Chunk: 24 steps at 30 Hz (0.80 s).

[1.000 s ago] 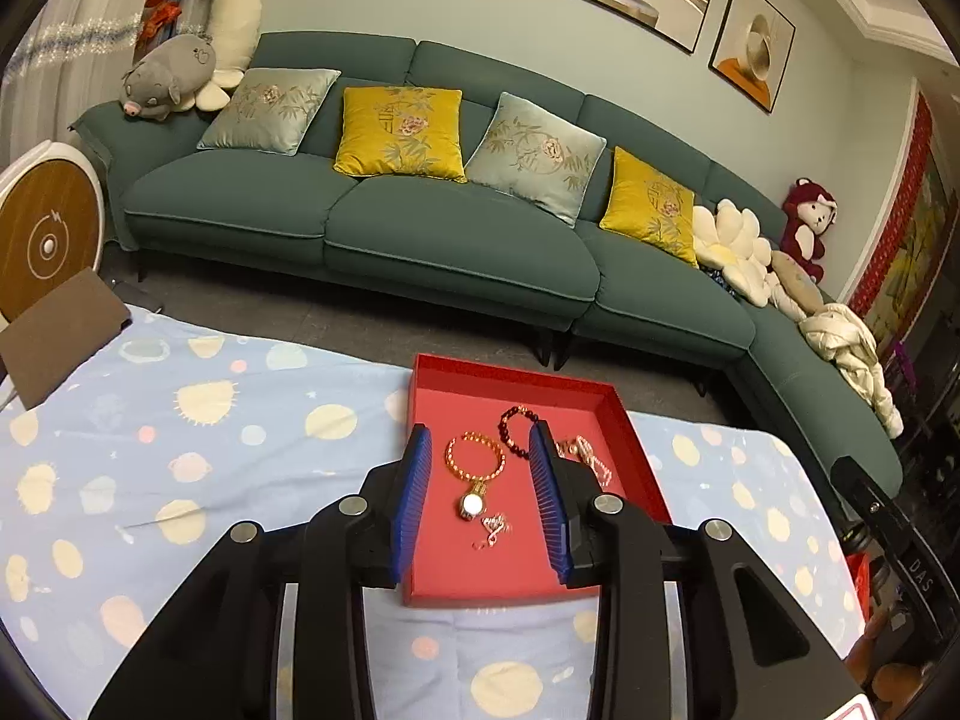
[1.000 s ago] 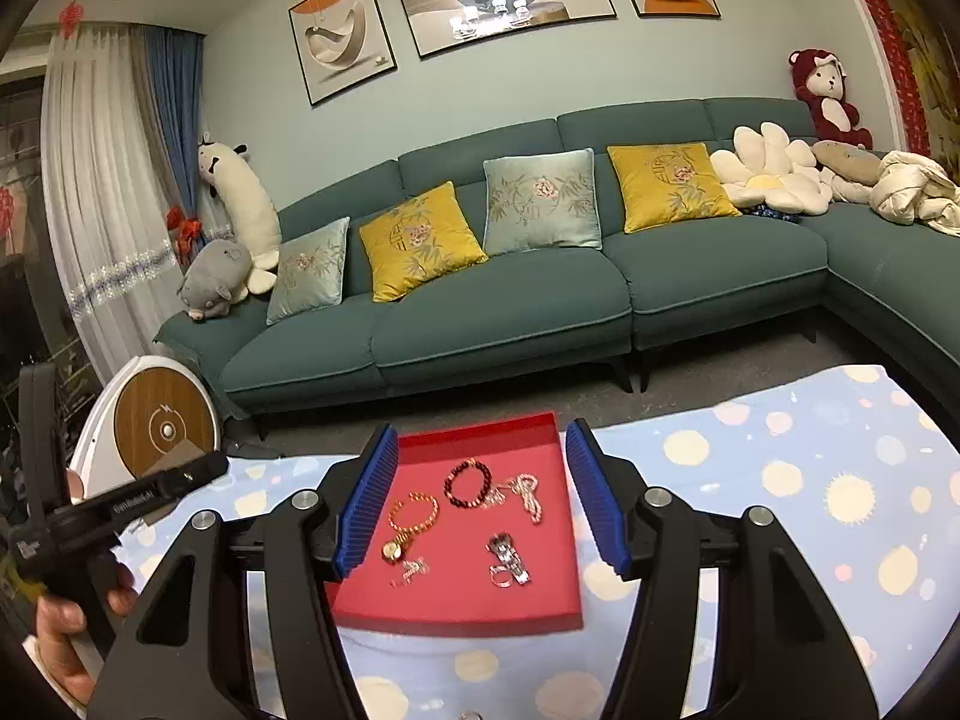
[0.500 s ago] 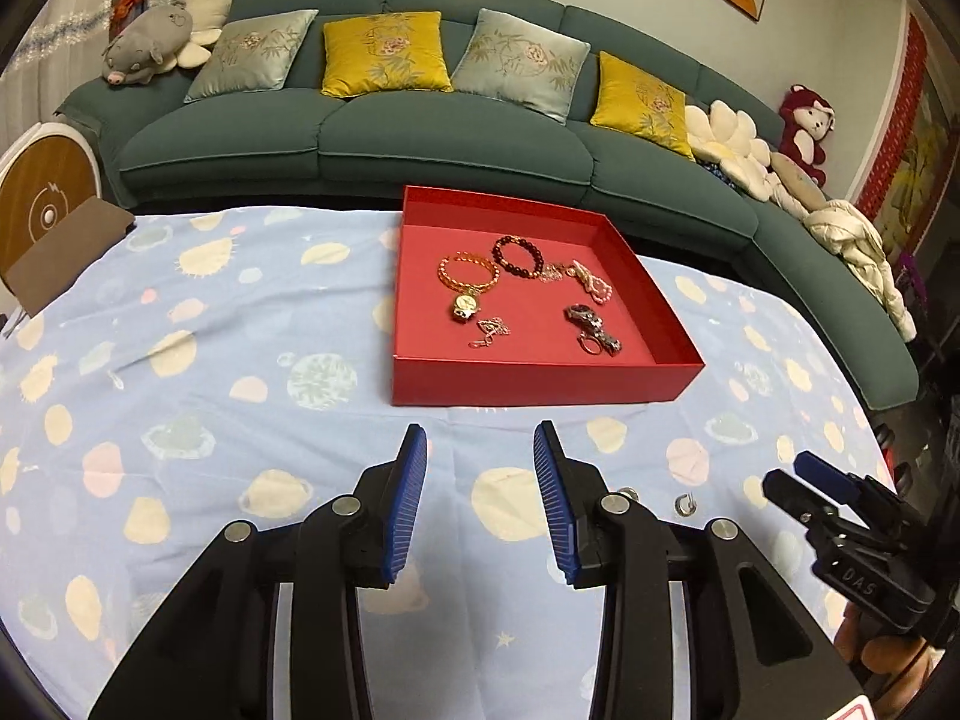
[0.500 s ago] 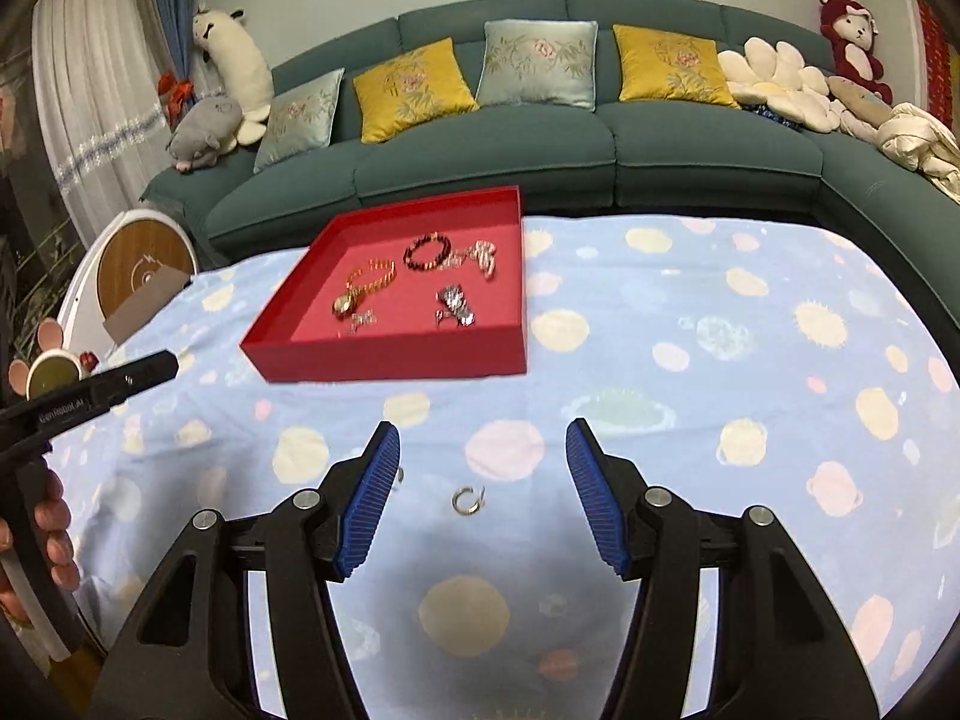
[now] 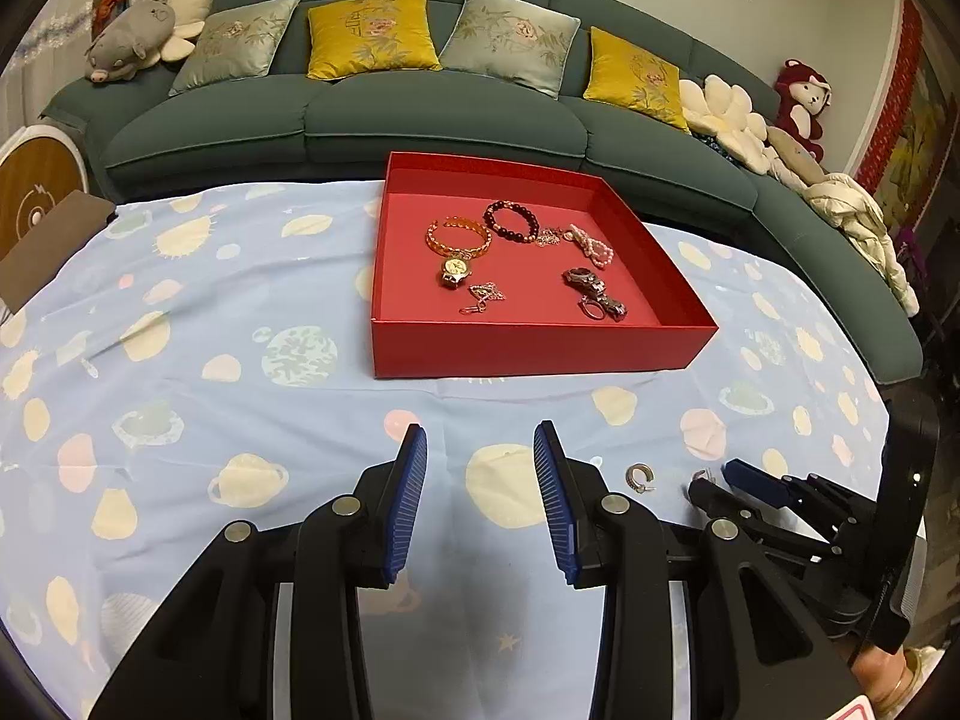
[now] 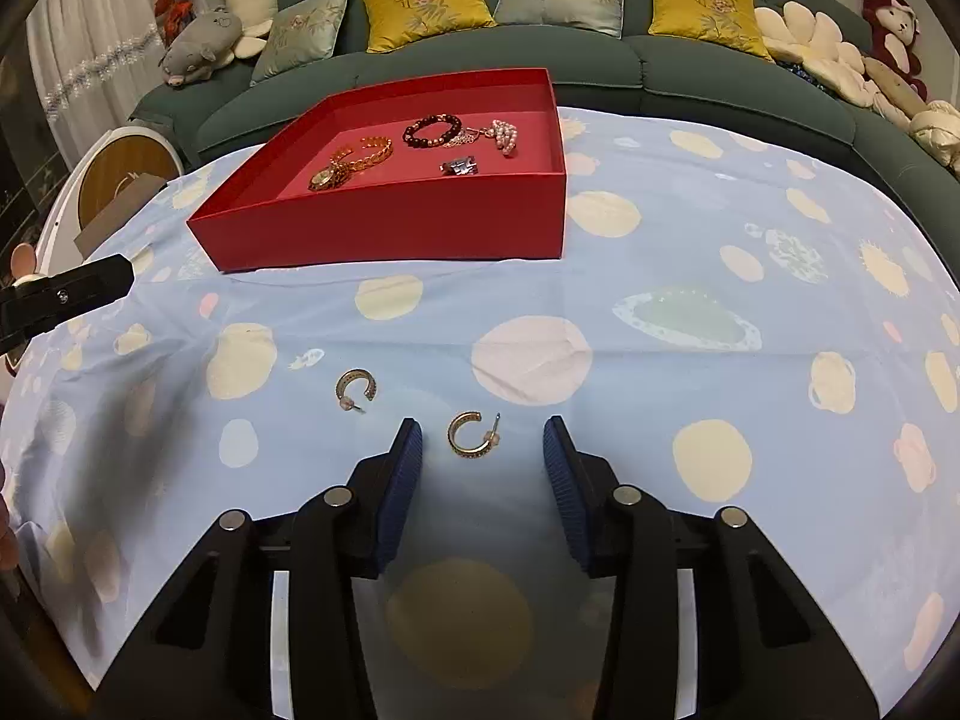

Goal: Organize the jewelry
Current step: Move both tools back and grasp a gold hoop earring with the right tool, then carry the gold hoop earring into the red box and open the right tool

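Observation:
A red tray [image 5: 540, 348] [image 6: 390, 222] on the blue spotted tablecloth holds a gold bracelet [image 5: 459, 237], a dark bead bracelet [image 5: 511, 222], a pearl piece [image 5: 591, 246], watches and a small chain. Two gold hoop earrings lie on the cloth: one [image 6: 471, 433] just ahead of and between my right gripper's open fingers [image 6: 483, 438], the other [image 6: 355, 389] to its left. My left gripper [image 5: 480, 450] is open and empty, low over the cloth in front of the tray. The left wrist view shows an earring [image 5: 639, 476] and the right gripper [image 5: 711, 480] beside it.
A green sofa [image 5: 420, 114] with cushions and stuffed toys runs behind the table. A round wooden device [image 5: 36, 192] and a brown board [image 5: 48, 240] stand at the left table edge.
Both grippers have dropped from high above the tray and pulled back to the near cloth. The right gripper has closed in on the nearer earring. Both stayed open.

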Each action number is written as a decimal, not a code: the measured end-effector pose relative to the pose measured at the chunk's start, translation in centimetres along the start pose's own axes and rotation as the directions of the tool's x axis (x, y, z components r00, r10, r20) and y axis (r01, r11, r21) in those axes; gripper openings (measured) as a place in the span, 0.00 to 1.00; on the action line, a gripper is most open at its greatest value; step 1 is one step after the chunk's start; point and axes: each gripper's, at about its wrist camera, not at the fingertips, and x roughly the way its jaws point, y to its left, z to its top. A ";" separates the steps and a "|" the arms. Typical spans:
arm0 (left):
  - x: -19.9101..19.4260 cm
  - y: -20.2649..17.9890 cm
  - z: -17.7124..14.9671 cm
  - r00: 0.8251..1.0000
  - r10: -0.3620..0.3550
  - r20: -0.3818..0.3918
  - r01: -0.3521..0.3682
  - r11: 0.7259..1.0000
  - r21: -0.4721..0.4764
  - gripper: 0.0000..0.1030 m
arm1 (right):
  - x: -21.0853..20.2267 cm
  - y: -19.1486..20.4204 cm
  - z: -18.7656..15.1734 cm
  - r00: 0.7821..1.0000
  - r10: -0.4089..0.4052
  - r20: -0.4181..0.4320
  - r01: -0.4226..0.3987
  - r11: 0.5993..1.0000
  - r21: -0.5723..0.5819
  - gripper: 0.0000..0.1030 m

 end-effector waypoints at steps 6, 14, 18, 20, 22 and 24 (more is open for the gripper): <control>0.2 -0.1 -0.1 1.000 -0.016 -0.011 0.016 1.000 0.004 0.34 | 0.3 0.4 0.1 1.000 -0.020 -0.002 0.020 0.999 -0.025 0.17; 1.2 -1.8 -0.5 0.998 -0.047 -0.040 0.049 0.998 0.041 0.41 | -1.0 0.4 0.4 1.000 -0.011 0.018 0.012 1.000 -0.027 0.17; 3.0 -4.6 -1.0 0.995 -0.066 -0.074 0.072 0.993 0.088 0.42 | -2.7 -0.4 1.0 0.999 -0.008 0.045 0.009 1.000 -0.005 0.17; 3.9 -6.1 -1.2 0.993 -0.077 -0.085 0.086 0.989 0.116 0.42 | -3.4 -1.1 1.1 0.998 -0.013 0.054 0.012 1.000 0.018 0.17; 4.9 -7.4 -1.6 0.993 -0.078 -0.093 0.091 0.986 0.138 0.42 | -3.8 -1.8 1.0 0.998 -0.019 0.058 0.017 0.999 0.033 0.17; 5.8 -8.1 -1.9 0.993 -0.073 -0.096 0.087 0.985 0.148 0.42 | -4.0 -2.5 0.8 0.998 -0.023 0.057 0.020 0.999 0.046 0.17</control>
